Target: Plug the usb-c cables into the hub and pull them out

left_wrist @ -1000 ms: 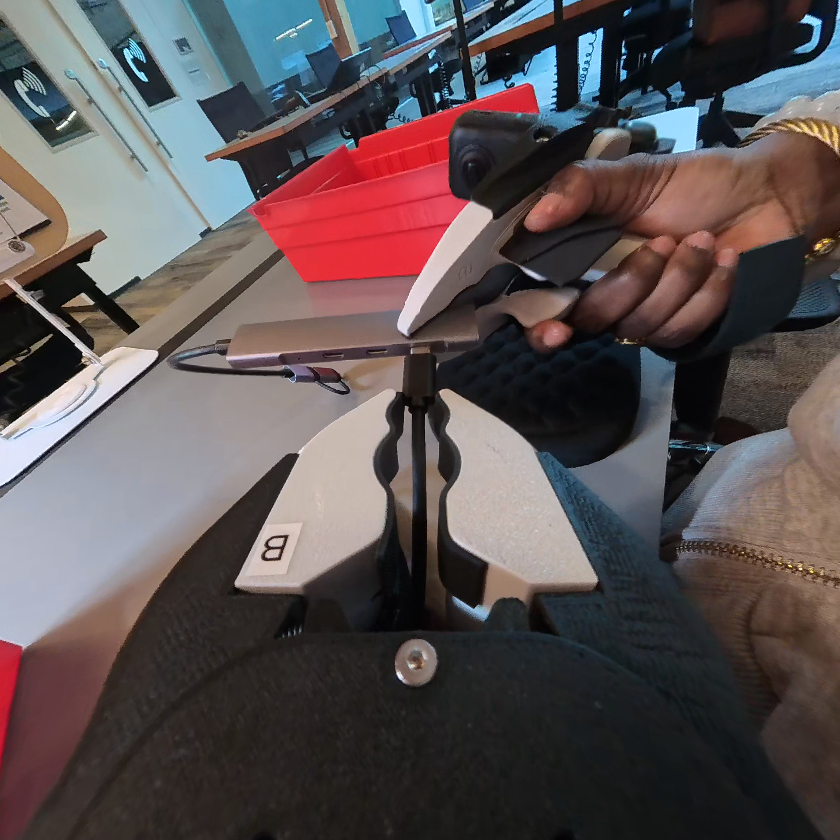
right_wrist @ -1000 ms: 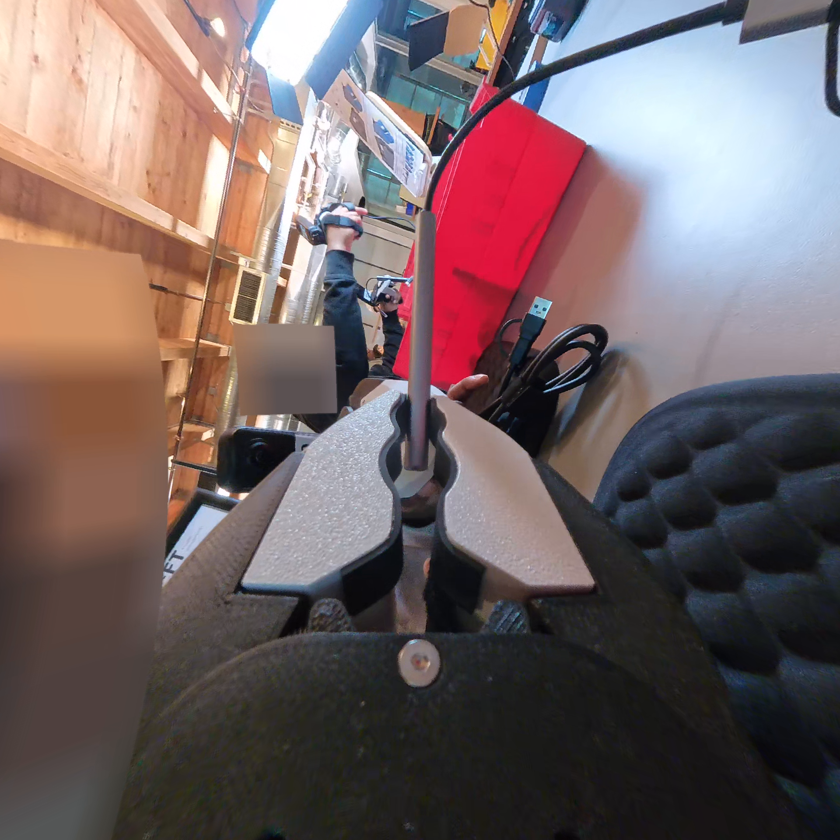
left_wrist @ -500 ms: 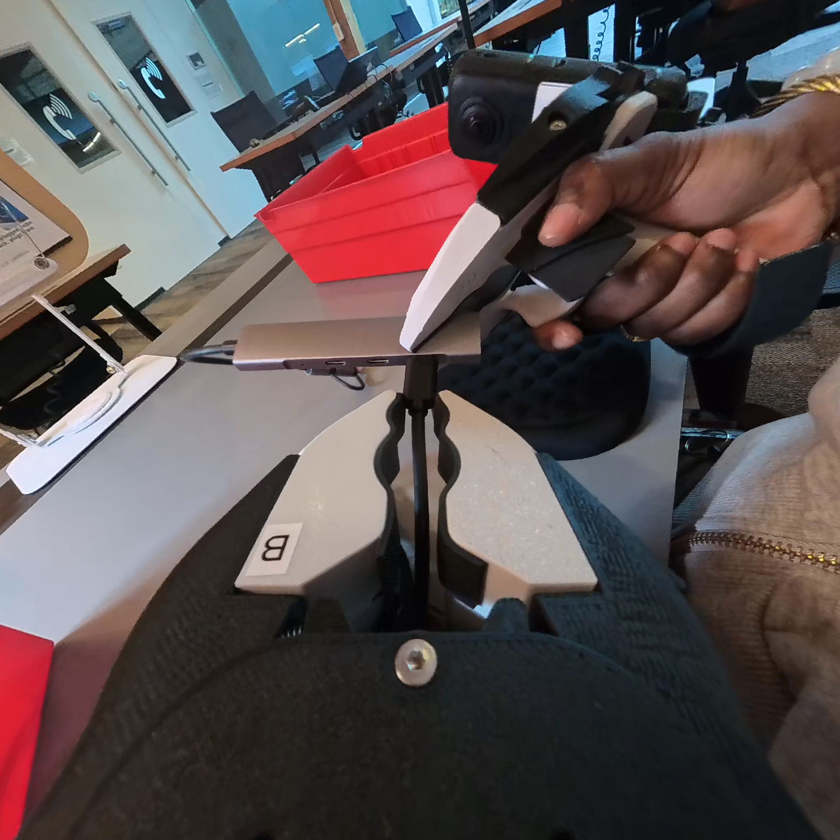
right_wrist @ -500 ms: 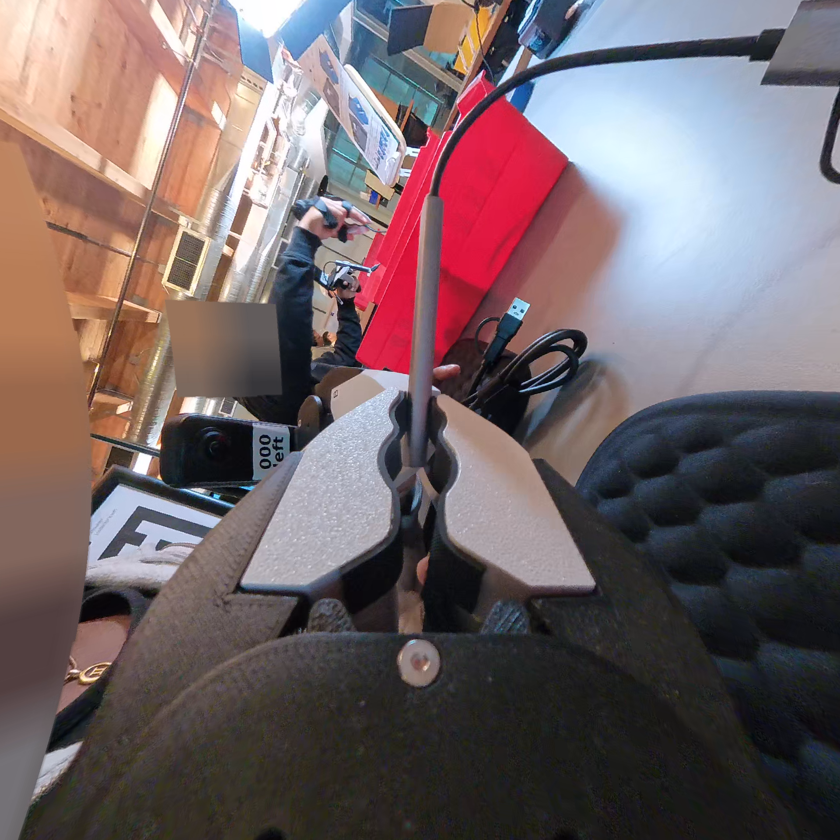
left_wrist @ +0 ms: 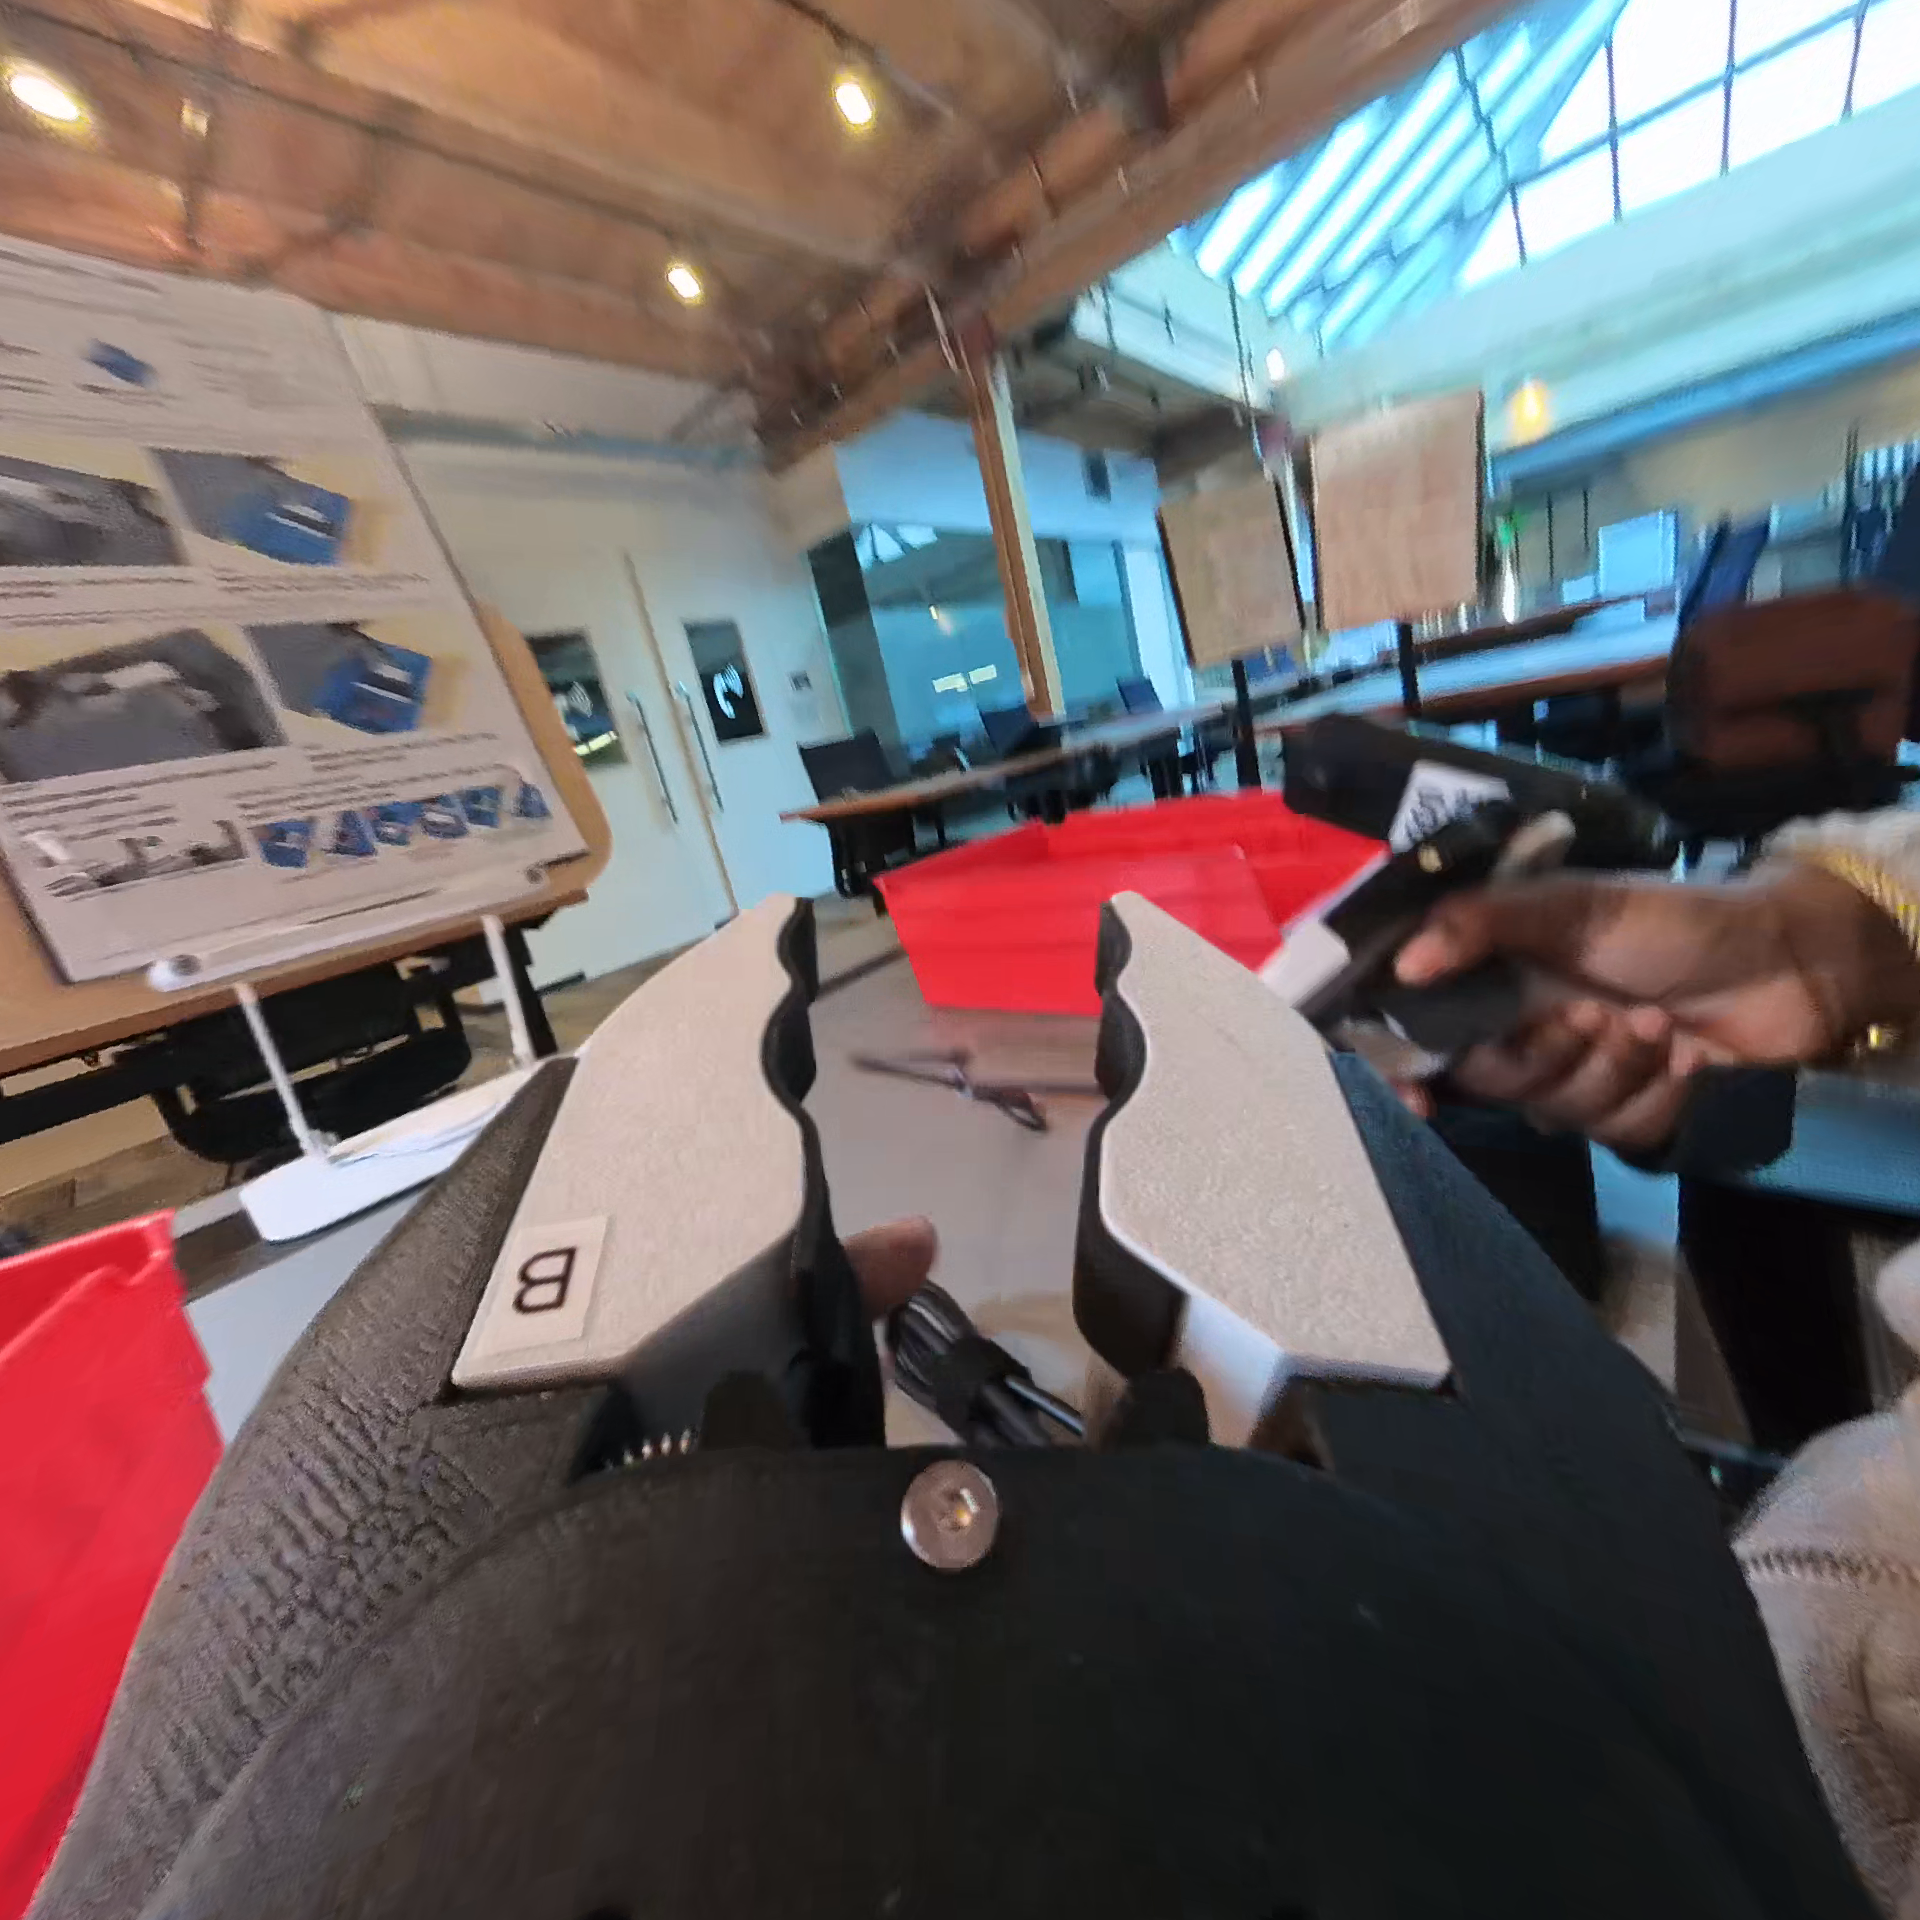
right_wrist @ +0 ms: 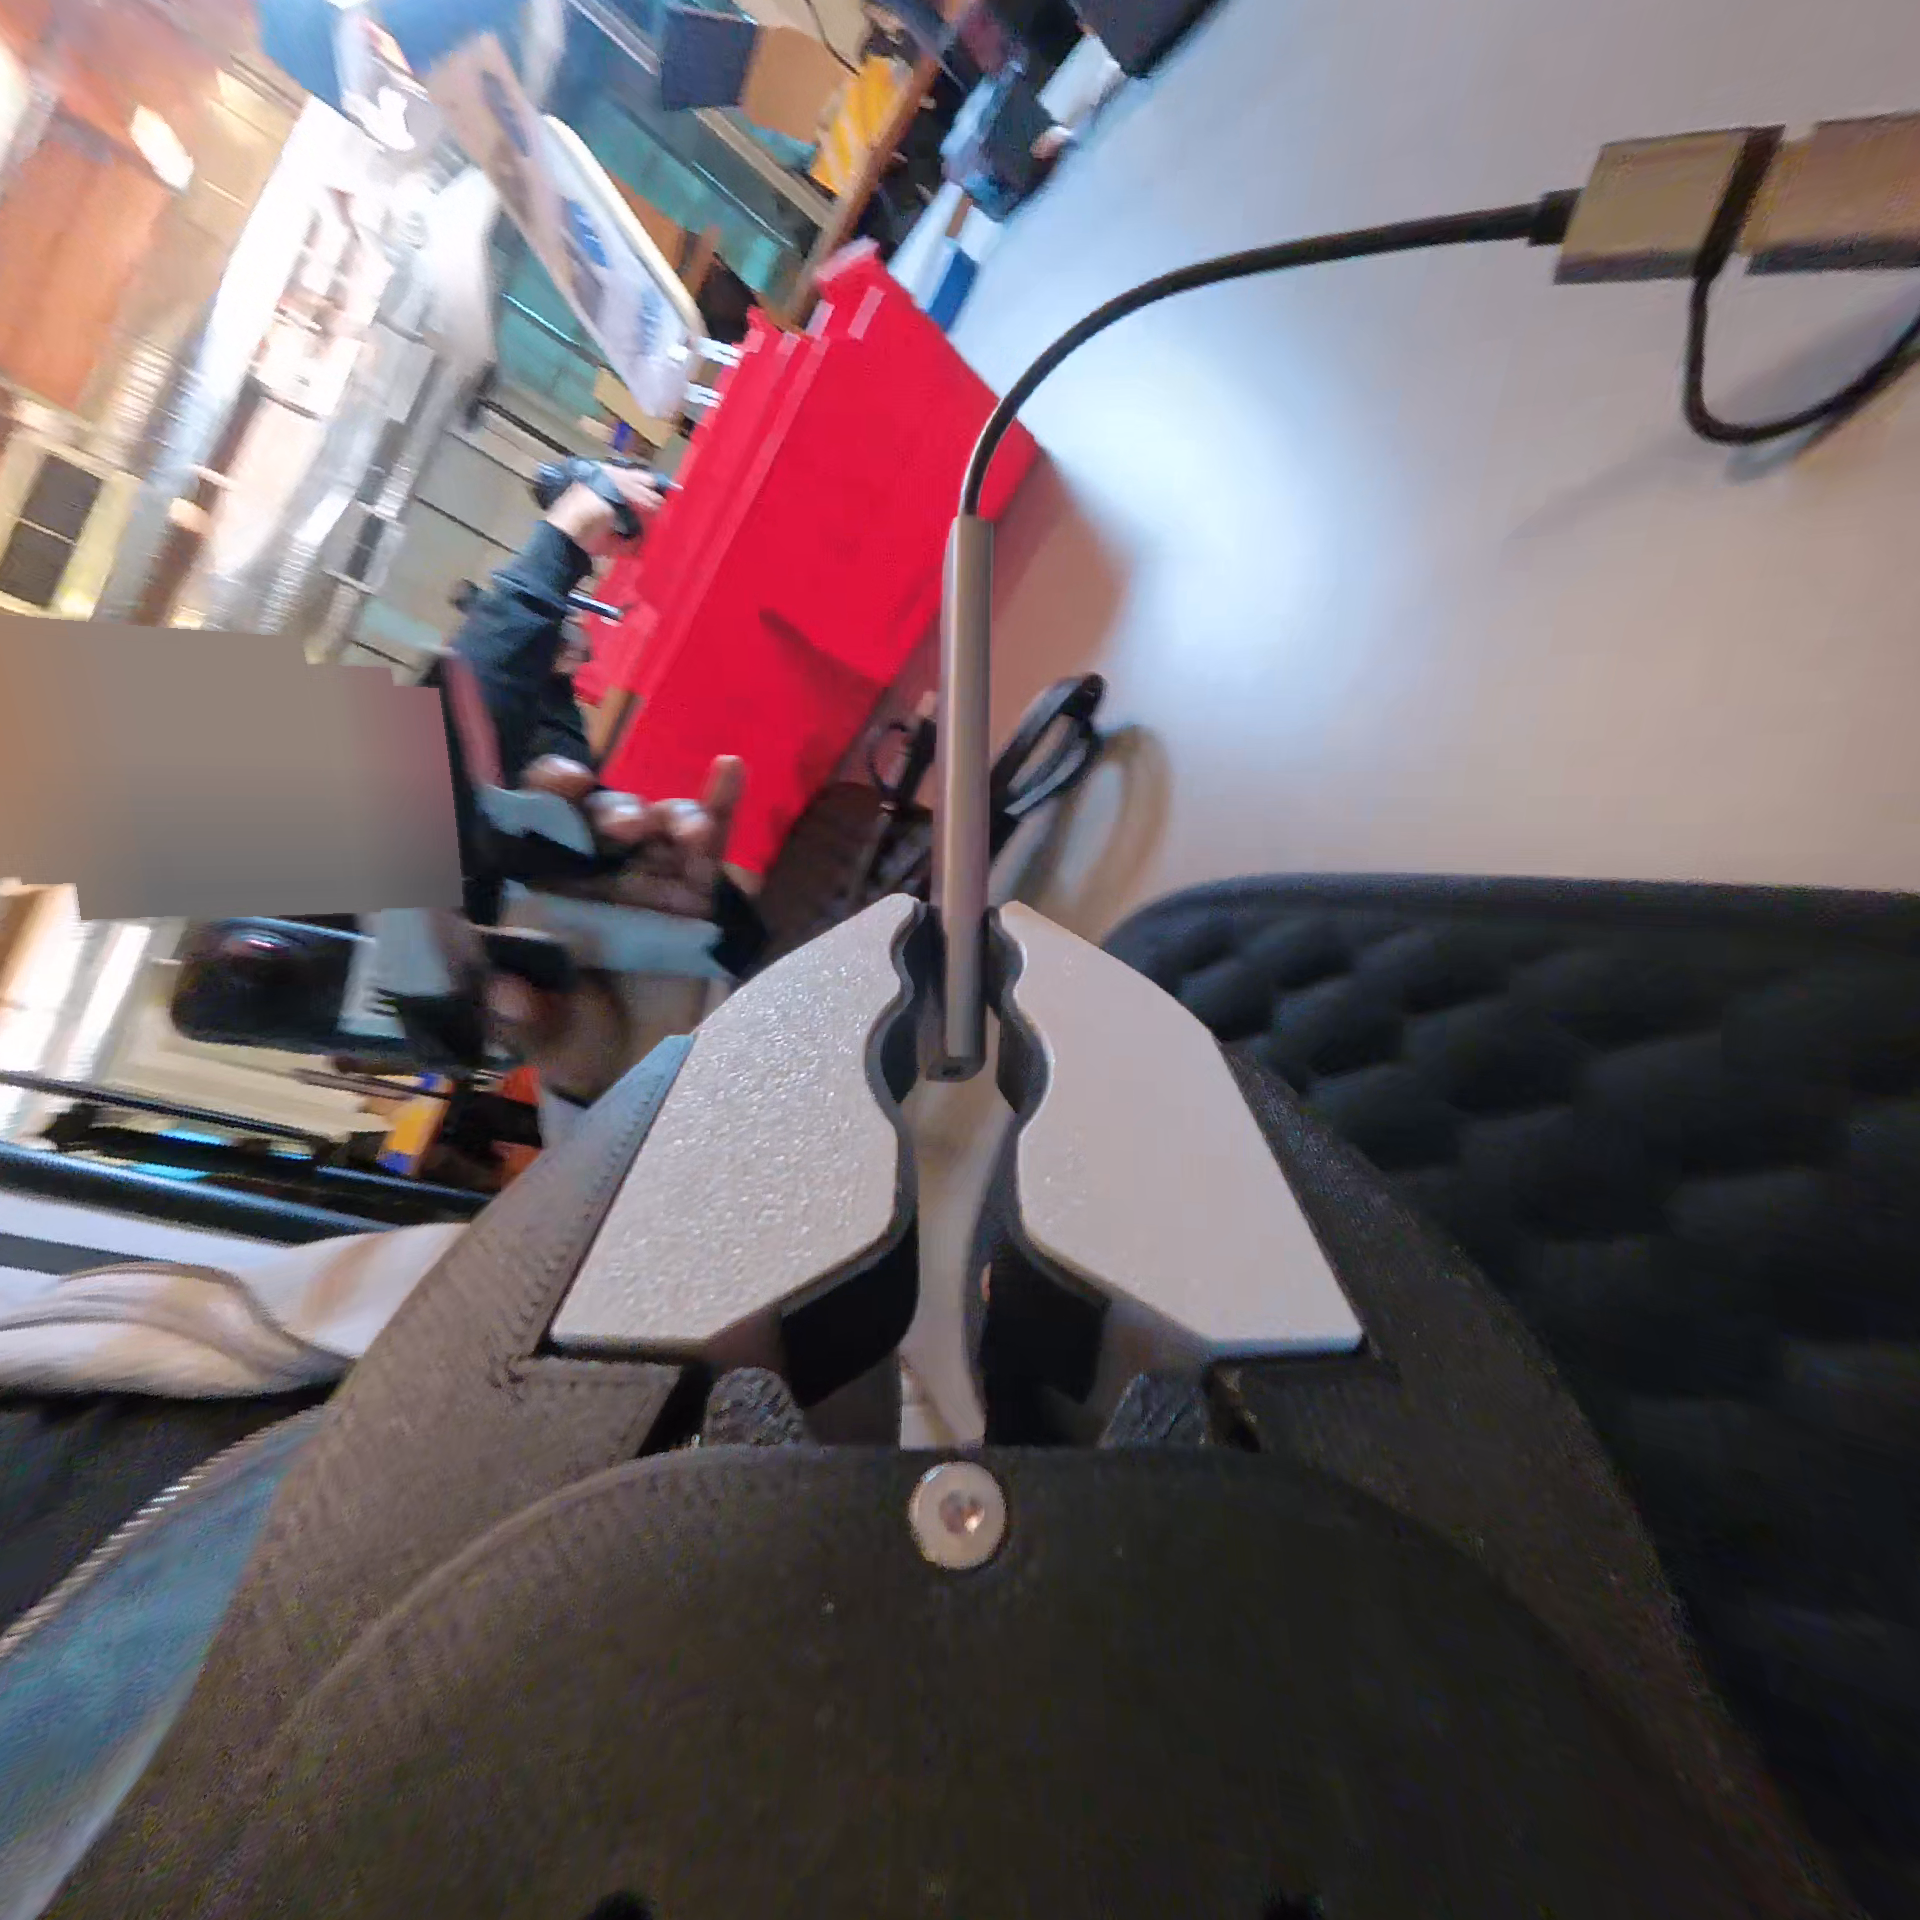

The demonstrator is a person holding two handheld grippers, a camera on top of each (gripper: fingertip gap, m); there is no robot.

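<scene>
My left gripper is open and empty, tilted up toward the room. Low between its fingers I see a bundled black cable and a fingertip. My right gripper is shut on the slim grey hub, seen edge-on. The hub's own black lead arcs to a grey connector on the grey table. In the left wrist view a hand holds the right gripper at the right, with the hub a thin blurred bar beside it. The black cable bundle lies behind the hub.
A black padded mat lies right of my right gripper. Red bins stand at the table's far end and at my near left. A poster board on a white stand is at the left. A person works beyond the red bin. Spacing between my two grippers at the tips: around 15 centimetres.
My left gripper has opened and let go of the black cable that stood in the hub. It has drawn back and tilted upward. My right gripper still holds the hub.
</scene>
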